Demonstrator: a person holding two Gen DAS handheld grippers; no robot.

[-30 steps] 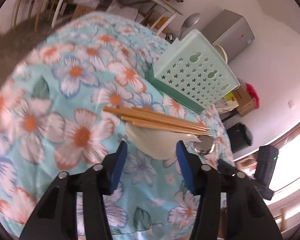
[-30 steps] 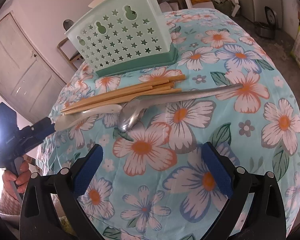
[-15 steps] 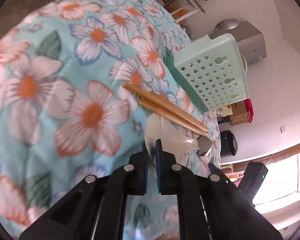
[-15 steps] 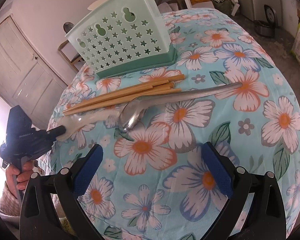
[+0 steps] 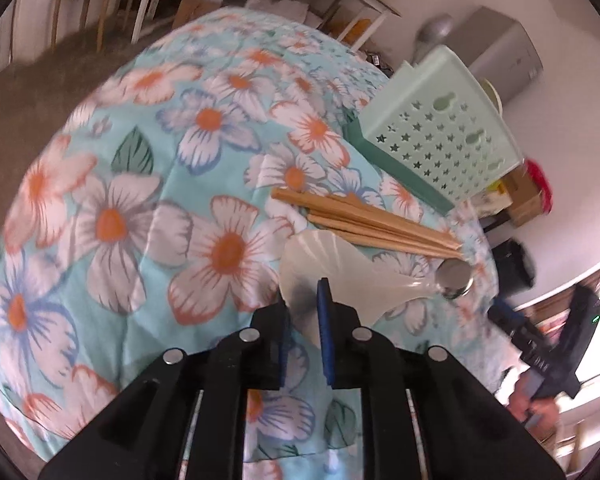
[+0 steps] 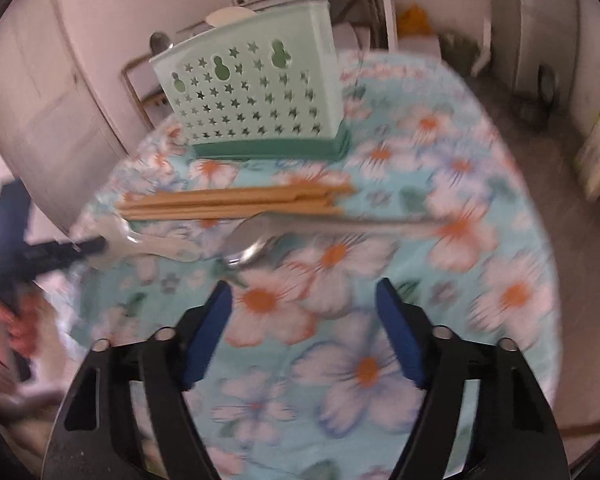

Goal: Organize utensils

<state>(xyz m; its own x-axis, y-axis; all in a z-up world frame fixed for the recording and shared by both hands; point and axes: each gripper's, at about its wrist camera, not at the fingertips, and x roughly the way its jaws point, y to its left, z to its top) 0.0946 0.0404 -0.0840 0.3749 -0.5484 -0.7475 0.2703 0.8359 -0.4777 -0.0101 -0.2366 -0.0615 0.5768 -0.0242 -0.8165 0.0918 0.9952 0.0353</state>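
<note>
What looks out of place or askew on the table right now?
Nothing damaged or spilled. The chopsticks, metal spoon and white plastic spoon lie loose on the floral cloth in front of the green holder, not in it. The left gripper pinches the white spoon's wide end.

The near half of the flowered bench (image 6: 340, 380) lies bare. Farther in, wooden chopsticks (image 6: 236, 204), a metal spoon (image 6: 320, 228) and a white spoon (image 6: 152, 246) lie side by side across the way. Beyond them the green basket (image 6: 252, 96) stands at the far edge.
</note>
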